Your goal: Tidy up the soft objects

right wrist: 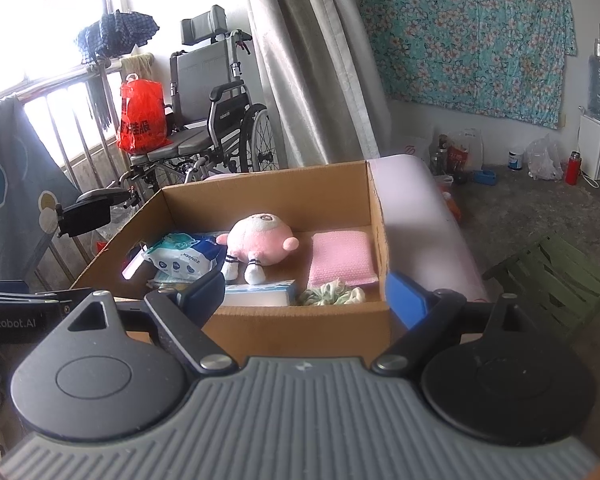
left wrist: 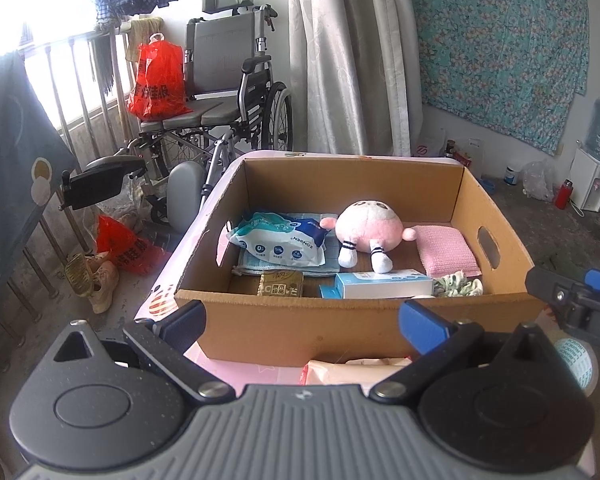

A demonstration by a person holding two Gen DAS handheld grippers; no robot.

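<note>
Both grippers hover before cardboard box [left wrist: 340,320], near wall blocking path in. Left gripper [left wrist: 304,326] spread wide, empty; right gripper [right wrist: 306,292] likewise. Pink plush toy [left wrist: 366,228] lies mid-box between wipes pack [left wrist: 278,238] and pink cloth [left wrist: 446,252], scrunchie [right wrist: 332,294] near corner. Wheelchair [left wrist: 224,92] behind. Left view alone shows brown packet [left wrist: 281,283]; right view alone shows green stool [right wrist: 552,276].

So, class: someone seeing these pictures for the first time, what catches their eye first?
Probably the pink plush toy lying mid-way in the open cardboard box, beside a pink cloth. Then the wheelchair by the window, with a bright red bag on its seat.
</note>
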